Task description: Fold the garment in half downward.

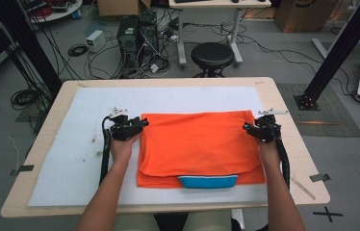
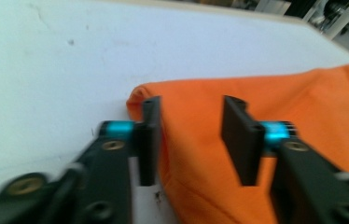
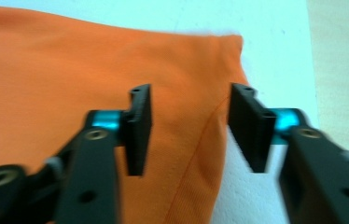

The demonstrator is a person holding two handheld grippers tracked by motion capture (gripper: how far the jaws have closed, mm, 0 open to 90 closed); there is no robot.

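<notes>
Orange cloth (image 1: 199,144), folded into a broad rectangle, lies on the white mat (image 1: 72,159) that covers the wooden table (image 1: 284,96), with a blue collar-like edge (image 1: 208,181) poking out at its near side. The left gripper (image 1: 142,123) sits at the cloth's far left corner, and in the left gripper view its black jaws stand apart with a gap between them, the rounded orange corner (image 2: 137,95) just beyond them and nothing pinched. The right gripper (image 1: 246,127) sits at the far right corner; in the right gripper view its jaws are likewise parted above the fabric's edge (image 3: 219,121), pressing on nothing. Both forearms reach in from the near side of the table, one at each side of the cloth.
</notes>
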